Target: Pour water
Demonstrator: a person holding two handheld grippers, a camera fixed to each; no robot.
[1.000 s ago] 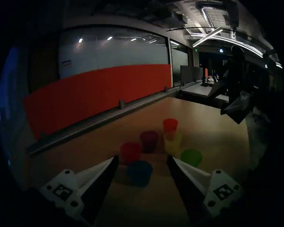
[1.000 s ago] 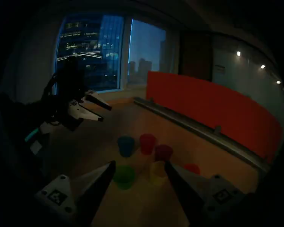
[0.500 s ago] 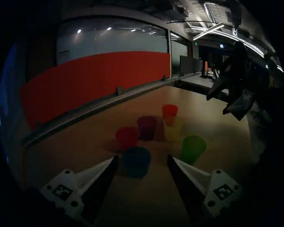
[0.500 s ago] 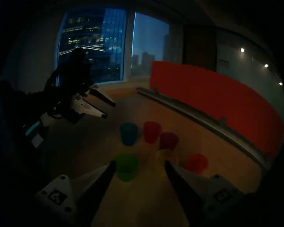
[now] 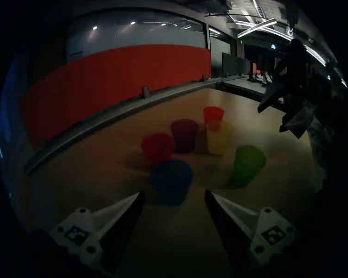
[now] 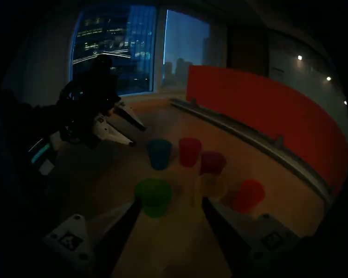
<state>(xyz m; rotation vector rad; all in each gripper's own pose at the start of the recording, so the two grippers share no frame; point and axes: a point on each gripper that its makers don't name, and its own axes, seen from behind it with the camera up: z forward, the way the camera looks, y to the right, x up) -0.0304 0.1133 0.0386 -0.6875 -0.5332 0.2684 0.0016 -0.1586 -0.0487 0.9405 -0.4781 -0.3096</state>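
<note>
Blue plastic cup (image 5: 171,180) at twelve o'clock before my spread left tongs (image 5: 173,192); beyond my spread right tongs (image 6: 170,199), night-lit windows (image 6: 113,51) at eleven.

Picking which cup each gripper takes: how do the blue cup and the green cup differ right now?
Colour: the blue cup is dark blue, the green cup bright green. Place: the blue cup stands straight ahead between the open fingers of the left gripper; the green cup stands close before the right gripper, by one fingertip. Both stand upright, mouth up, same tapered shape, ungripped. Dim light hides their contents.
</note>
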